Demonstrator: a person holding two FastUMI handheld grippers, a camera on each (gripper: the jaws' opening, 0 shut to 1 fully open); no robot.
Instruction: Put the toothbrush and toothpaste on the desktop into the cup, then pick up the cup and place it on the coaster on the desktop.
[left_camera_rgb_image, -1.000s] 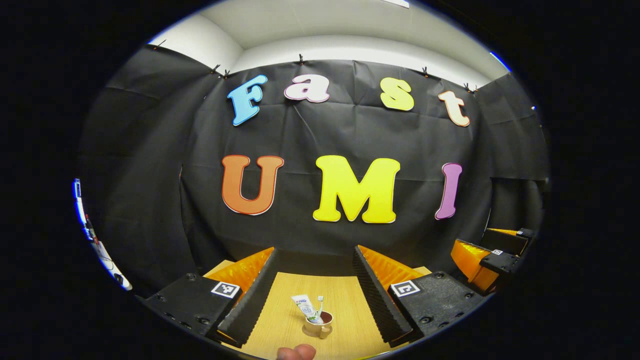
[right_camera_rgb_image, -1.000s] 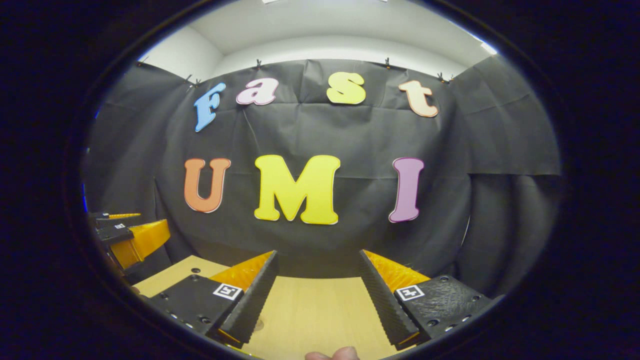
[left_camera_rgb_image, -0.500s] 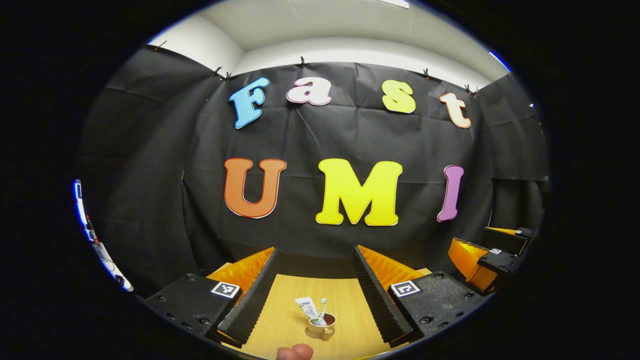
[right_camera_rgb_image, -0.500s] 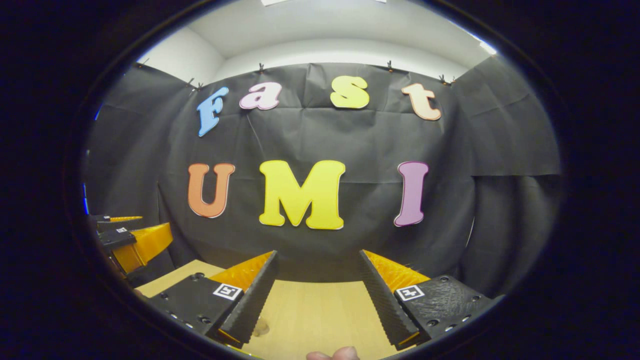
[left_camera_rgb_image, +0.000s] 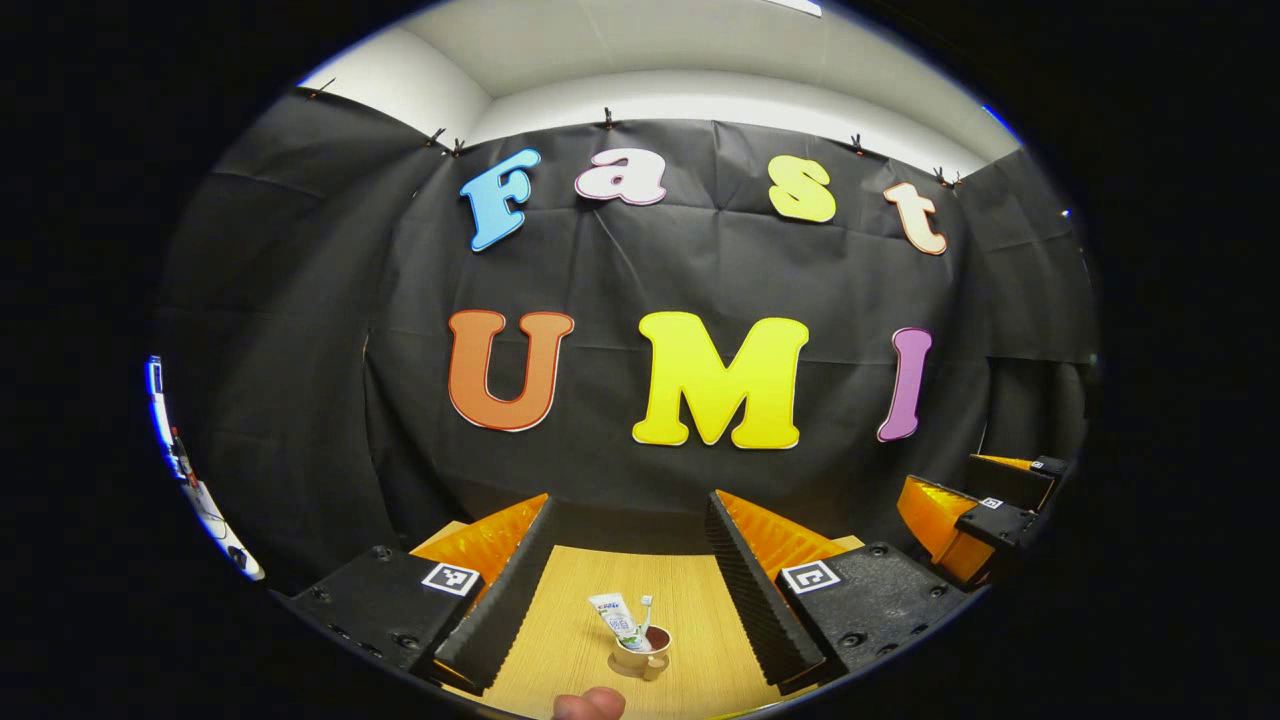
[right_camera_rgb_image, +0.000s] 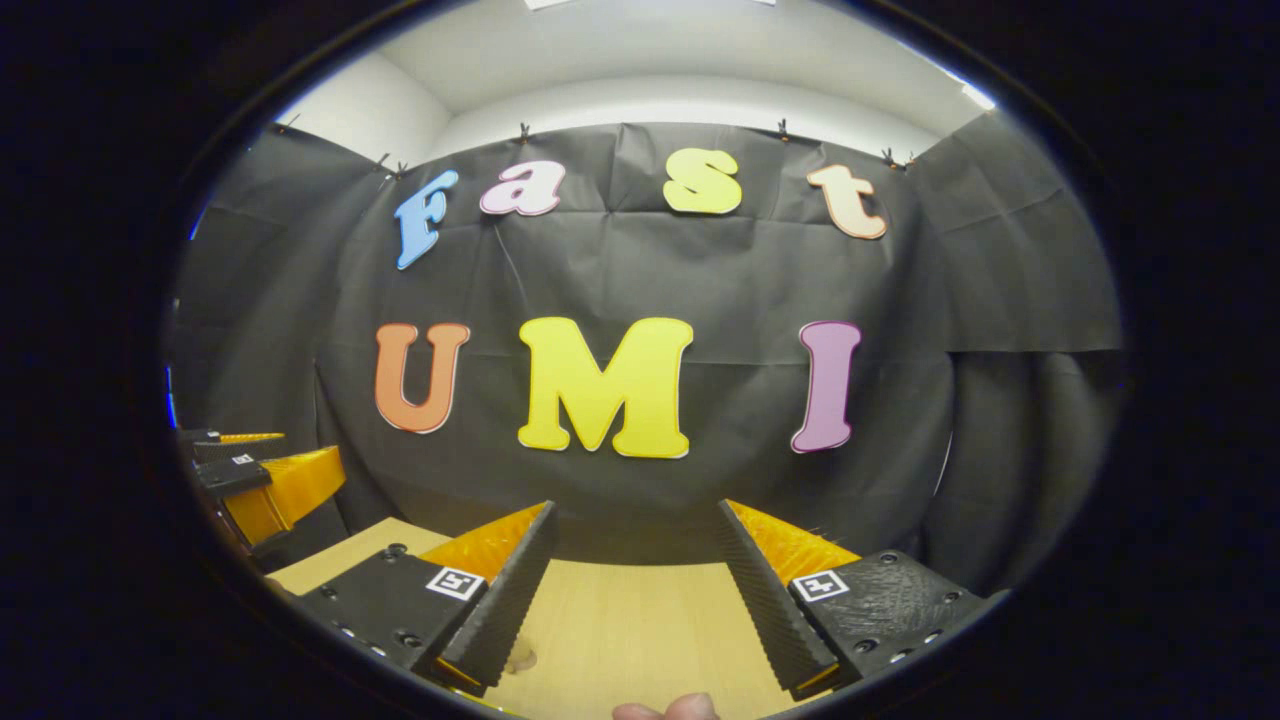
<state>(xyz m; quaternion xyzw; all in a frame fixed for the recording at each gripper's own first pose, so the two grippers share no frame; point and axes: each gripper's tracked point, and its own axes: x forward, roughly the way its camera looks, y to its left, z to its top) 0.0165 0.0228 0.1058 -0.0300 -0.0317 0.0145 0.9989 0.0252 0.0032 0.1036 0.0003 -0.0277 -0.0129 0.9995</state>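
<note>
A: Left claw (left_camera_rgb_image: 628, 590) state?

B: Spread wide, nothing between the fingers. It hangs above the surface (left_camera_rgb_image: 690, 600) and touches nothing. A fingertip (left_camera_rgb_image: 590, 703) of the person's hand shows at the bottom edge of the left gripper view.

A: Task items?

B: Cup (left_camera_rgb_image: 642, 653) stands upright on the wooden surface, in the gap between the left claw's fingers but well clear of both. Toothpaste (left_camera_rgb_image: 615, 617) is in the cup, leaning left, most of the tube sticking out over the rim. Toothbrush (left_camera_rgb_image: 645, 613) is in there too, head up, just right of the tube. Cup handle points toward the camera and a bit right.

A: Coaster?

B: A dark round edge shows under the cup base in the left gripper view. Too small to tell if that's coaster or shadow.

A: Right claw (right_camera_rgb_image: 634, 585)?

B: Also spread wide and empty, over bare surface (right_camera_rgb_image: 640, 630). A small pale thing (right_camera_rgb_image: 520, 658) sits on the surface beside its left finger in the right gripper view, mostly hidden; can't identify it. Fingertips (right_camera_rgb_image: 665, 709) at the bottom edge there as well.

A: Do the claws see each other?

B: Yes. Right claw shows at the far right of the left gripper view (left_camera_rgb_image: 975, 520); left claw at the far left of the right gripper view (right_camera_rgb_image: 265, 480). Well apart, side by side, both facing the black cloth wall (left_camera_rgb_image: 700, 270).
</note>
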